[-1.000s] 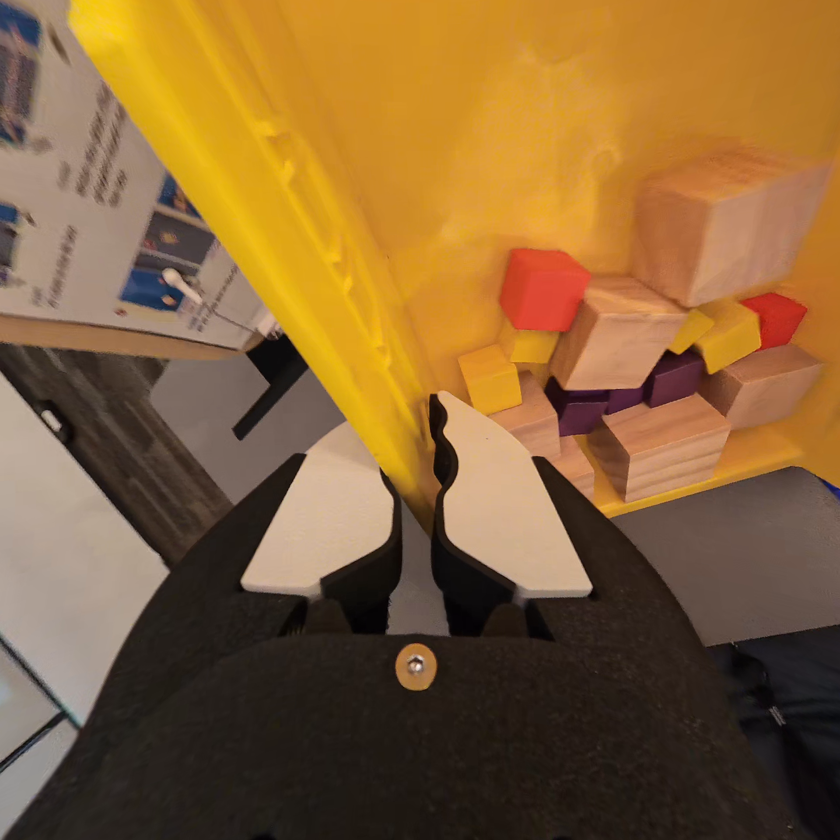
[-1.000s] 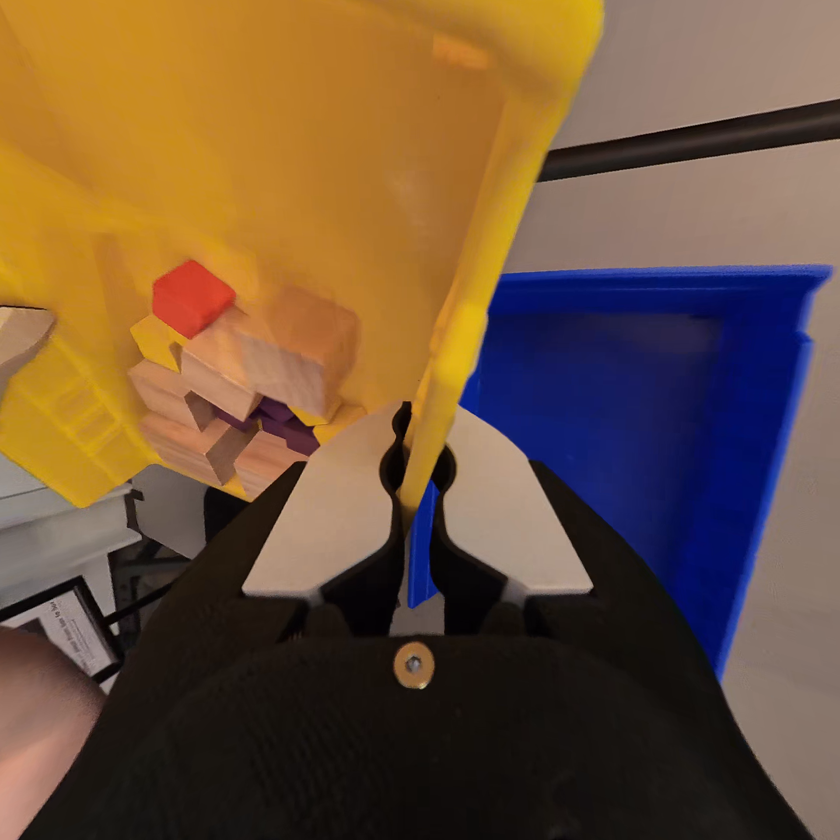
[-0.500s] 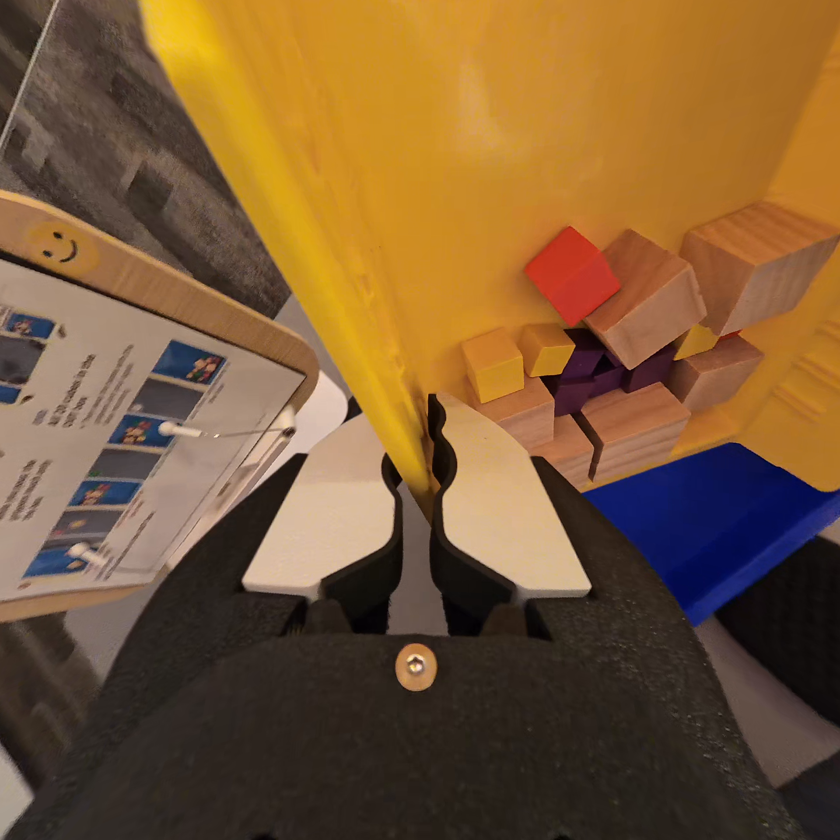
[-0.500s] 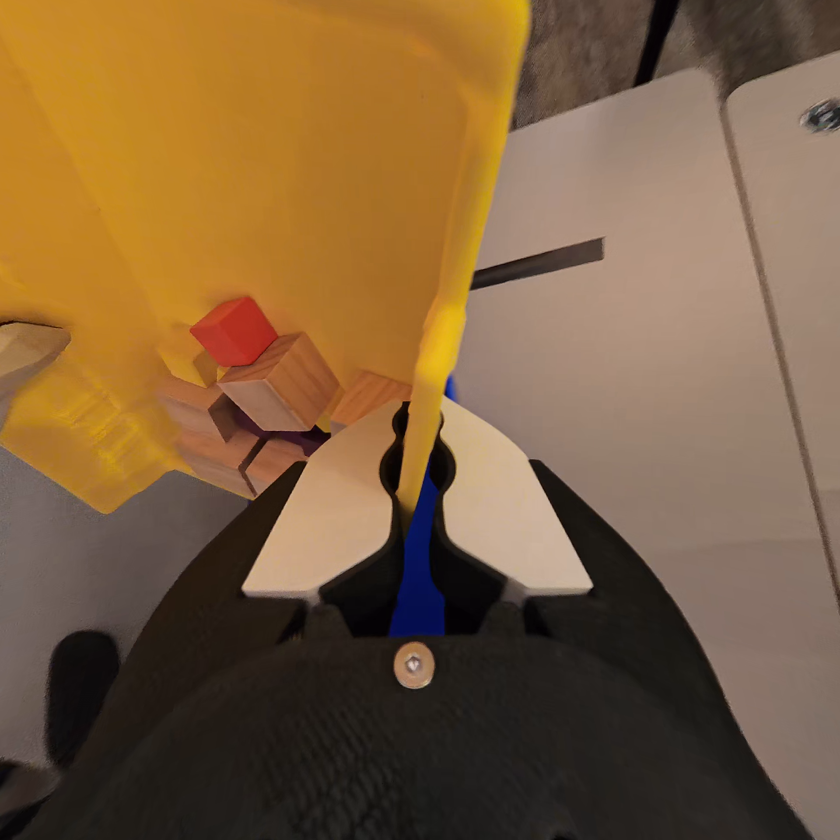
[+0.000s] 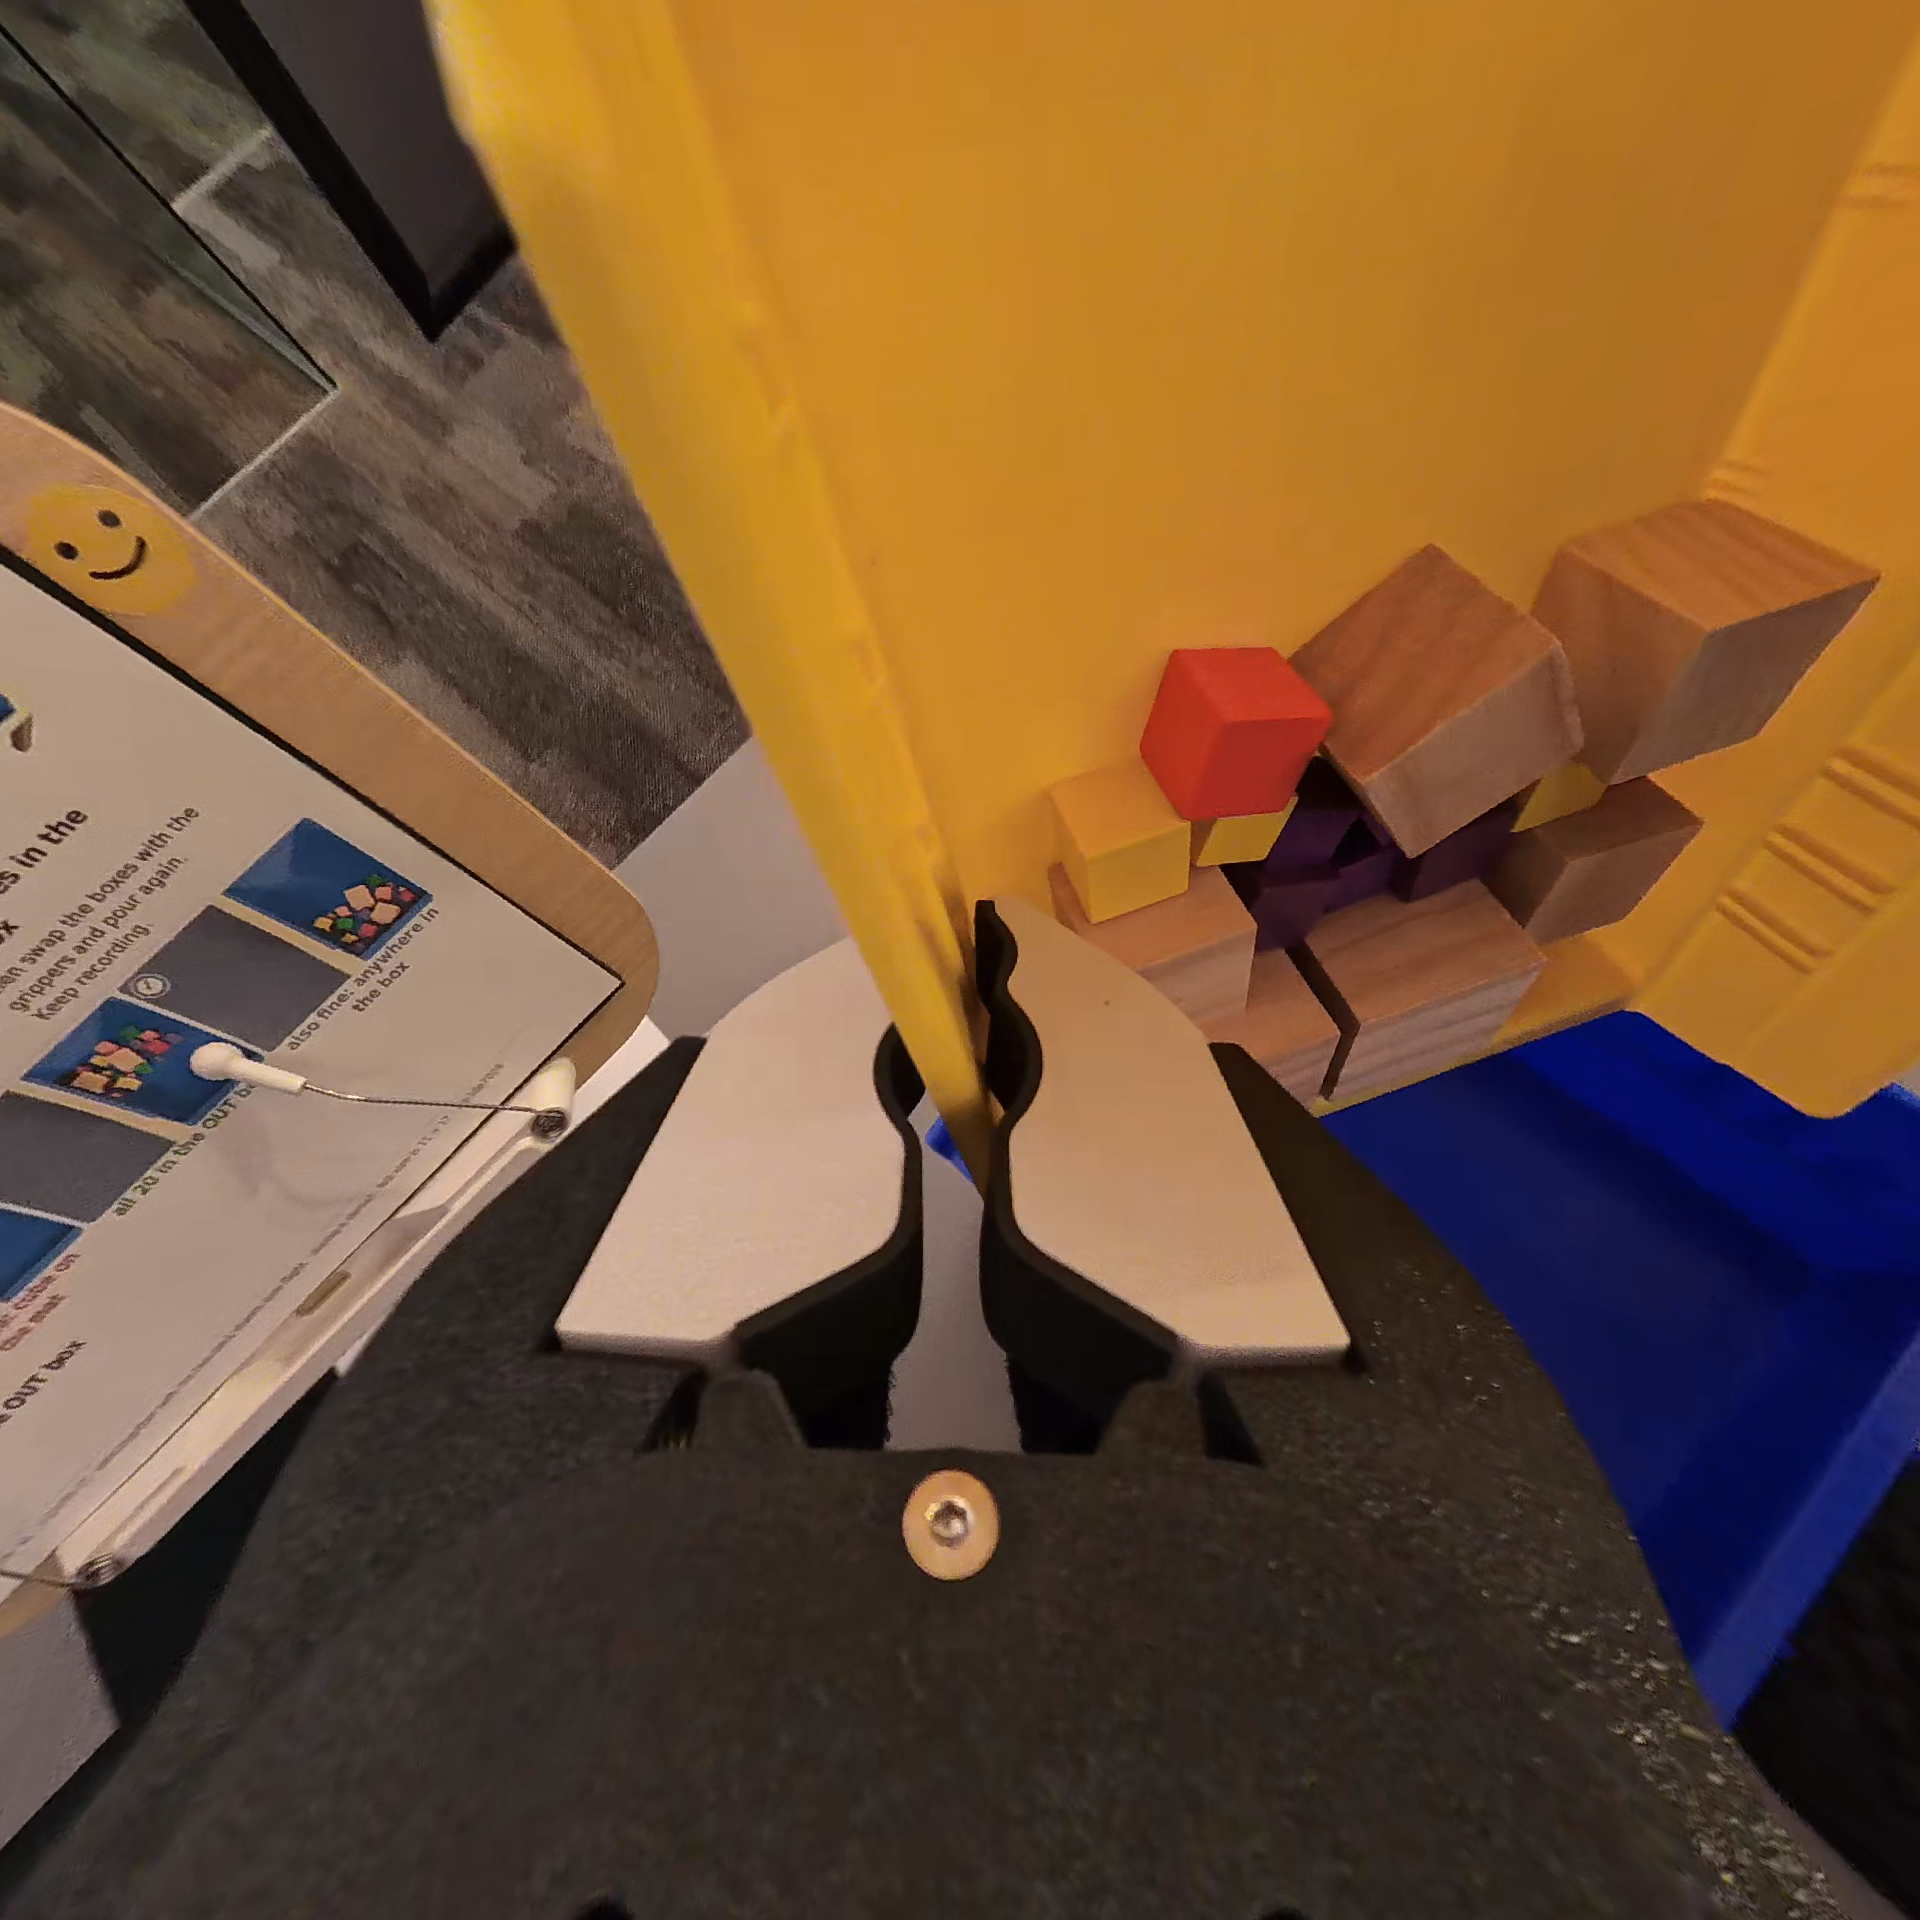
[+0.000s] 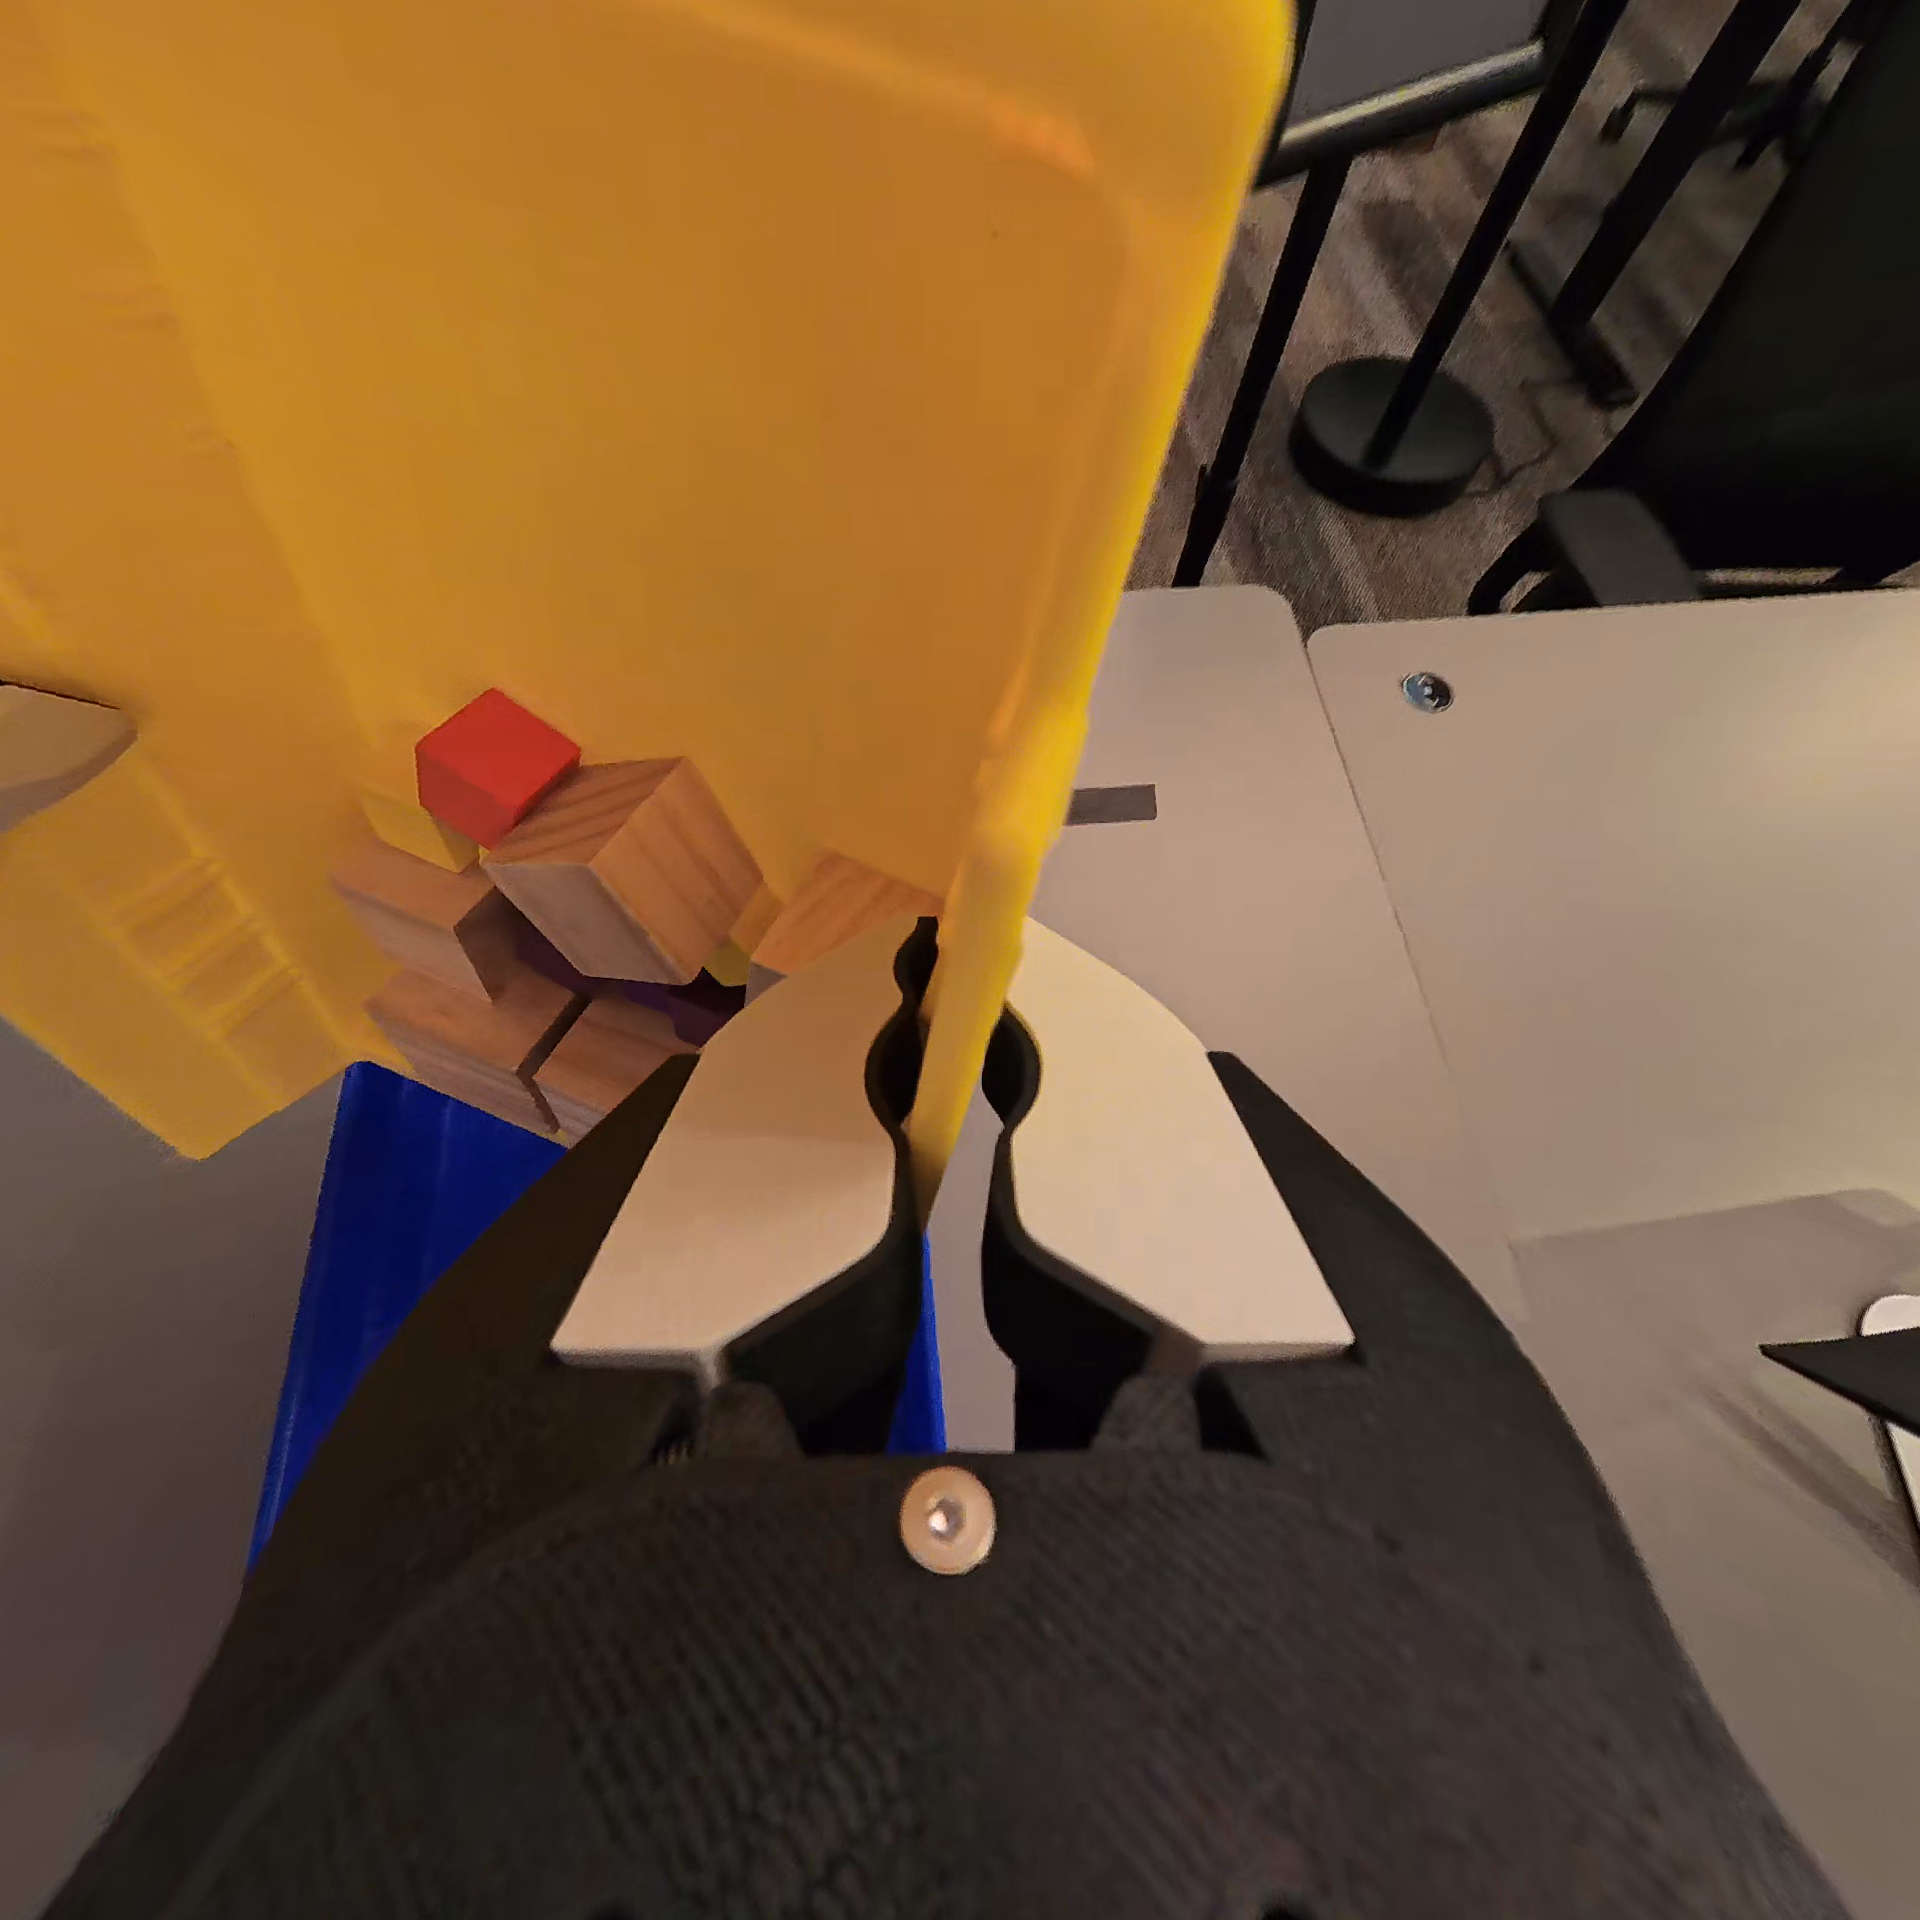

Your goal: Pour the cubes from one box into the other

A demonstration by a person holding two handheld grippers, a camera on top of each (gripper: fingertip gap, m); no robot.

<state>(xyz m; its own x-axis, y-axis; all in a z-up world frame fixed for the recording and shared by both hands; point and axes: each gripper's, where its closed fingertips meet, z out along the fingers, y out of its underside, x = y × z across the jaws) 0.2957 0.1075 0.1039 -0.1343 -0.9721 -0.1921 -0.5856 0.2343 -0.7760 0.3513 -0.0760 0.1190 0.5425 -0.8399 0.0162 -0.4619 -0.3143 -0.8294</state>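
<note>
Yellow plastic fills both views: the yellow box [image 5: 1195, 364] is tipped steeply, and over the last second it has swung across so its low open end now hangs over the blue box [image 5: 1662, 1247]. The left claw [image 5: 961, 1023] is clamped on one side wall and the right claw [image 6: 956, 1023] on the opposite wall, each with the wall pinched between its fingers. The cubes [image 5: 1382, 821] have slid into a tighter heap at the low end, a red cube [image 5: 1231, 727] on top of wooden, yellow and purple ones, but none has fallen out yet; the pour seems just about to begin and likely needs more tilt. An instruction board [image 5: 239, 987] stands close on the left, and the pale surface [image 6: 1610, 883] lies bare to the right. Nothing visibly blocks the drop, though wedged wooden cubes may jam against the lip.
</note>
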